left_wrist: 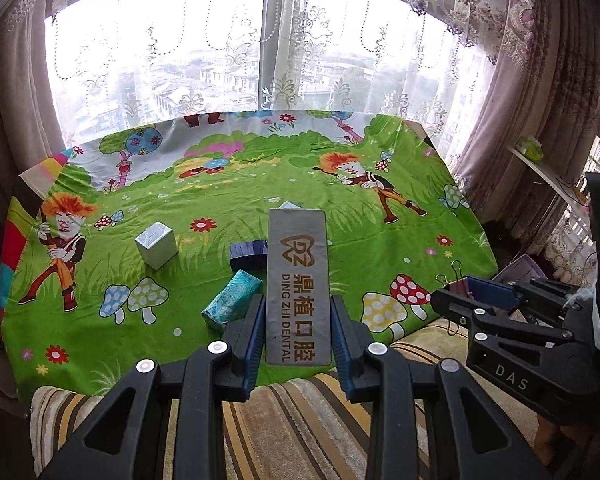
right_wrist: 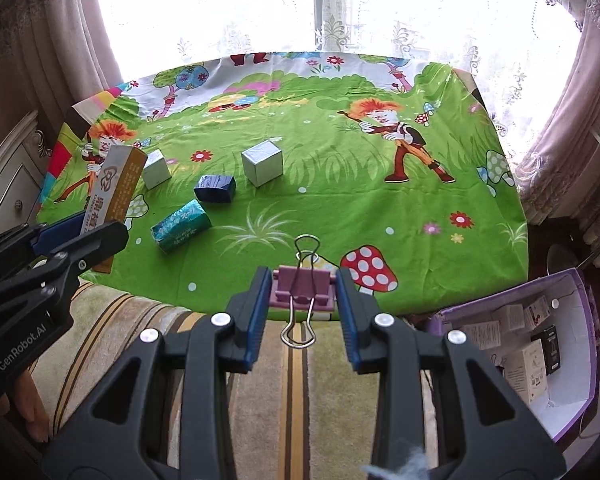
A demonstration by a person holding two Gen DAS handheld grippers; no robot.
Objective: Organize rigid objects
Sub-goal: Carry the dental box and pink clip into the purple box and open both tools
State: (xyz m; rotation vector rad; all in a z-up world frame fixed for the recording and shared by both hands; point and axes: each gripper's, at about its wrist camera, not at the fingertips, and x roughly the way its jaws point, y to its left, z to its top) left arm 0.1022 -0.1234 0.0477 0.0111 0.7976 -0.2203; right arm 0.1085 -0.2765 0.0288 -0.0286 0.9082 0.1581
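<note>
Your left claw [left_wrist: 296, 320] was clenched on the dental box [left_wrist: 298, 284], your right claw [right_wrist: 302, 292] on the binder clip [right_wrist: 303, 286], both above the surface's [right_wrist: 340, 200] near edge; either could have slipped sideways and dropped.

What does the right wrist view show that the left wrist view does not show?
Only the right wrist view shows the whole second silver box, the inside of the purple box with small cartons, and the binder clip from the front.

Only the left wrist view shows the whole front of the dental box and the shelf.

Both show the cartoon cloth, the teal pack, the dark blue box, the nearer silver box, and both grippers, left and right, each shut on its item.
</note>
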